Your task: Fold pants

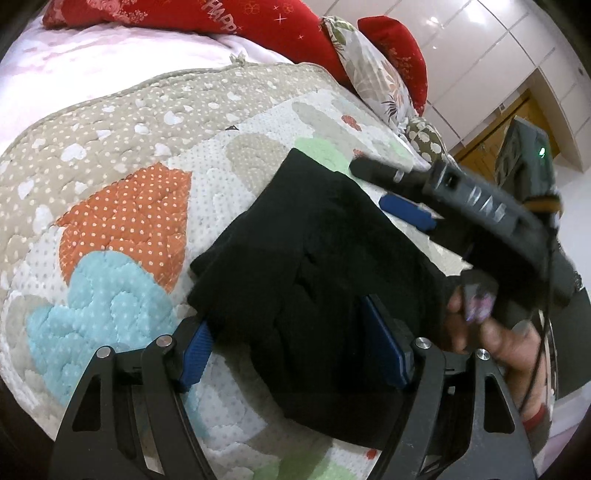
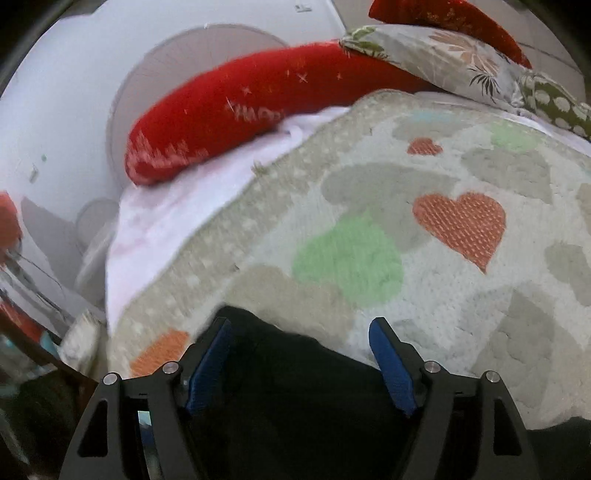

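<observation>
The black pants (image 1: pixel 317 258) lie folded in a compact bundle on the quilted bedspread (image 1: pixel 129 206). My left gripper (image 1: pixel 291 347) is open, its blue pads on either side of the bundle's near end, not closed on it. My right gripper (image 1: pixel 391 188) shows in the left wrist view above the bundle's far right edge, held by a hand (image 1: pixel 491 332). In the right wrist view, my right gripper (image 2: pixel 301 358) is open, with the pants (image 2: pixel 295 387) lying between and below its blue pads.
Red pillows (image 1: pixel 207 14) and a leaf-print pillow (image 1: pixel 373 74) lie at the head of the bed. A white sheet (image 1: pixel 92 59) shows beyond the quilt. White wardrobe doors (image 1: pixel 480 48) stand behind. A white fan (image 2: pixel 207 48) stands beside the bed.
</observation>
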`<state>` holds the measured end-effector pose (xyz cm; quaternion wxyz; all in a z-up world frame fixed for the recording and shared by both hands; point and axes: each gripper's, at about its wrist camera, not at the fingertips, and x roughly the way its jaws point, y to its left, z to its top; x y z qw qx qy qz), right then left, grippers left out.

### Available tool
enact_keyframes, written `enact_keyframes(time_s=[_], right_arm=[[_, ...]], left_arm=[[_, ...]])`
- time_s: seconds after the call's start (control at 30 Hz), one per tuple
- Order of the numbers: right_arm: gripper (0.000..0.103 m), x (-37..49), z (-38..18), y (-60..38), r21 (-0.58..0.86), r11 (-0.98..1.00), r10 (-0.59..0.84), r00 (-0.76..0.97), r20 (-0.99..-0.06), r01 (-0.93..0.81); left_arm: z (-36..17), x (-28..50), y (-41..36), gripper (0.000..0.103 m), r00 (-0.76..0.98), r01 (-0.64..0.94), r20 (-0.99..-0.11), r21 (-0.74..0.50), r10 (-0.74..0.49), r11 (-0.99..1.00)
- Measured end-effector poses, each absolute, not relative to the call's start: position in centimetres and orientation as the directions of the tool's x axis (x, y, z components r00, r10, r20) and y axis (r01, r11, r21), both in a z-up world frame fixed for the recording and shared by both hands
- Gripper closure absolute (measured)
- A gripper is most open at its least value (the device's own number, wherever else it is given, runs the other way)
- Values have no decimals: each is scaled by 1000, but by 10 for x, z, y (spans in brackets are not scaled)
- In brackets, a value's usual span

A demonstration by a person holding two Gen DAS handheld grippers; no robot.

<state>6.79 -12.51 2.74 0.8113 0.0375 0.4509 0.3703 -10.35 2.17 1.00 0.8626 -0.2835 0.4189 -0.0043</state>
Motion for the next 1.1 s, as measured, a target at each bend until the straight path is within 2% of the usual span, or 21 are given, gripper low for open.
enact_keyframes(time_s=[0.17, 0.2, 0.23, 0.27, 0.3, 0.33, 0.37, 0.43, 0.5, 0.57, 0.67, 0.7, 0.77, 0.87, 0.97, 1.03, 1.1], right_arm=[[29, 70, 8, -88, 345, 689, 599, 234, -766, -637], [31, 69, 1, -82, 349, 681, 603, 223, -766, -643], [39, 67, -1, -82, 346, 683, 604, 231, -763, -643], [51, 66, 0, -82, 343, 685, 606, 241, -759, -643], [56, 67, 3, -86, 381, 671, 632, 223, -742, -636], [60, 66, 9, -92, 410, 665, 653, 218, -725, -624], [62, 64, 19, -102, 430, 660, 675, 235, -700, -616], [63, 60, 40, -119, 448, 652, 701, 262, -663, -612], [63, 49, 69, -151, 467, 640, 736, 313, -600, -610], [63, 38, 96, -194, 495, 639, 757, 368, -540, -588], [61, 20, 115, -257, 508, 676, 736, 463, -493, -533], [59, 13, 117, -279, 501, 709, 705, 502, -501, -497], [50, -3, 111, -328, 475, 793, 604, 590, -536, -381], [48, -26, 88, -390, 495, 843, 503, 634, -588, -209], [45, -50, 65, -432, 540, 837, 469, 630, -619, -91], [38, -64, 57, -449, 555, 829, 462, 635, -619, -63], [31, -74, 51, -456, 590, 806, 482, 638, -601, -54]], left_arm=[[10, -105, 18, 27, 653, -226, -722, -476, -230, 850], [10, -105, 18, 27, 654, -223, -720, -476, -232, 850], [10, -105, 18, 31, 656, -219, -719, -475, -232, 852], [11, -105, 18, 48, 656, -219, -720, -468, -225, 856], [13, -105, 18, 55, 655, -215, -721, -464, -225, 859], [17, -105, 17, 67, 650, -190, -714, -485, -261, 854], [23, -106, 15, 73, 655, -172, -704, -493, -275, 853], [42, -112, 4, 76, 691, -125, -677, -457, -254, 880], [70, -123, -18, 76, 742, -27, -622, -401, -250, 916], [98, -136, -51, 76, 778, 102, -556, -347, -292, 932], [117, -147, -104, 76, 770, 270, -510, -283, -383, 920], [118, -149, -124, 76, 751, 326, -509, -266, -420, 907], [109, -149, -163, 76, 688, 433, -526, -255, -500, 864], [80, -143, -215, 76, 514, 560, -601, -305, -612, 770], [64, -148, -239, 76, 428, 607, -690, -259, -583, 752], [73, -158, -234, 75, 463, 630, -674, -207, -576, 749], [84, -163, -222, 66, 469, 645, -653, -207, -594, 736]])
